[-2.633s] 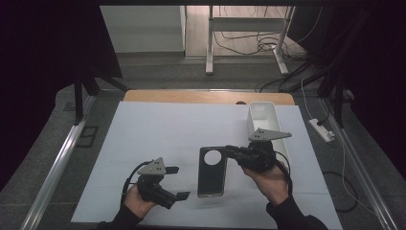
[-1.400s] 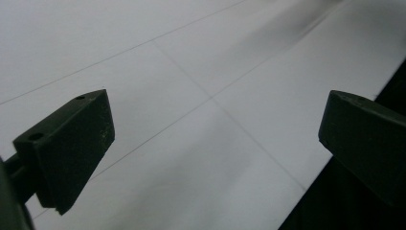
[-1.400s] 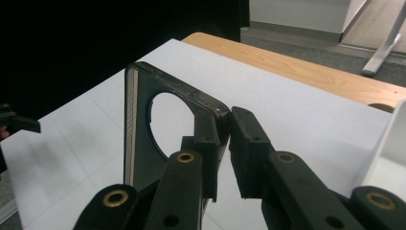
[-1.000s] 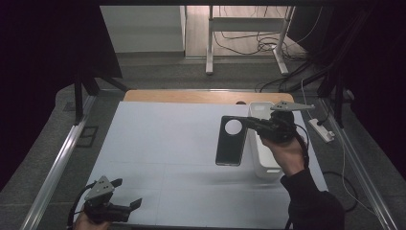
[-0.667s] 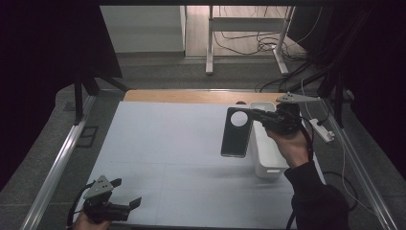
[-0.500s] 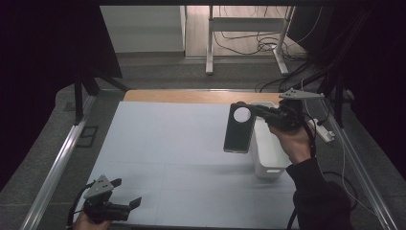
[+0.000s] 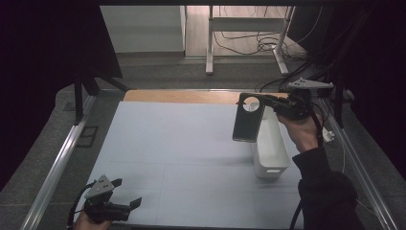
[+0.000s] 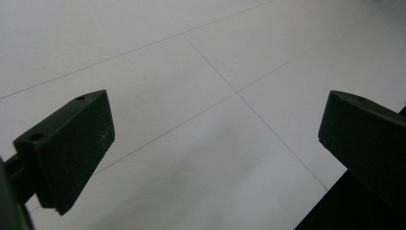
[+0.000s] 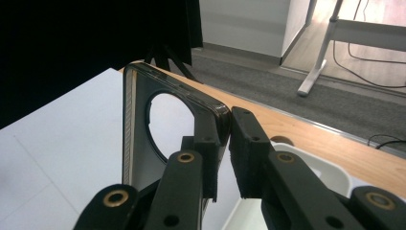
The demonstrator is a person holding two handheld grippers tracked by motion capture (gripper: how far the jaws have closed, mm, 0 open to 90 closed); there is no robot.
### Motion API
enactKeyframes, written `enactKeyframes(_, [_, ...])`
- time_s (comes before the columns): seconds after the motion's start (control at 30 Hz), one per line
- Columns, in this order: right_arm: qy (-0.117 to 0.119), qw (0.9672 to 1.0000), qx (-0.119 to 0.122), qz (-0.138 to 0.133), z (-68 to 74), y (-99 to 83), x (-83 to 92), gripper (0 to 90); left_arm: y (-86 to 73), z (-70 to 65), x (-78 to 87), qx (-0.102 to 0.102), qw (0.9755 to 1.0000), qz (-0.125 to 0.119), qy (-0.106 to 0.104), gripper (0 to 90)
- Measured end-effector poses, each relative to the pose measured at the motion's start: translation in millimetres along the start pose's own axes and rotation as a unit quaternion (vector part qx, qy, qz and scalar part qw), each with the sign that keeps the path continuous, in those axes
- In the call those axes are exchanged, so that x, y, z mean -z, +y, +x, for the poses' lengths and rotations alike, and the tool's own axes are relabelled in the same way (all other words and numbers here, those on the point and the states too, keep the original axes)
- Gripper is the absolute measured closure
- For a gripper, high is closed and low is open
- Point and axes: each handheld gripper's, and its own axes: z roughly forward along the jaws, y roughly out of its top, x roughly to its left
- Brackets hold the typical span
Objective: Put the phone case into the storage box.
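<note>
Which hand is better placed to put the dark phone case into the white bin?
Right. The right gripper holds the dark phone case with a round hole beside the white plastic bin; the left gripper is at the near edge, jaws open.

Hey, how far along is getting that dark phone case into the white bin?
Done: the phone case is off the table, clamped at its top edge by the right hand-held gripper. In hand: it hangs in the air beside the far end of the white bin, not yet inside. Left: likely lowering it into the bin and letting go. The left hand-held gripper sits open and empty at the near edge.
</note>
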Motion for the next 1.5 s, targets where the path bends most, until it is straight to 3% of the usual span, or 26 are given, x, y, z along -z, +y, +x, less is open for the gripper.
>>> enactKeyframes(0.5, [-0.025, 0.9996, 0.001, -0.01, -34.7, 12.5, -2.7, 81.3, 0.3, 0.0, -0.6, -0.002, 1.0, 0.003, 0.001, 0.0])
enactKeyframes(1.5, [-0.073, 0.9973, 0.003, -0.009, -85.3, 23.9, -11.8, 81.4, 0.9, -0.2, -2.0, -0.003, 1.0, 0.008, 0.0, 0.0])
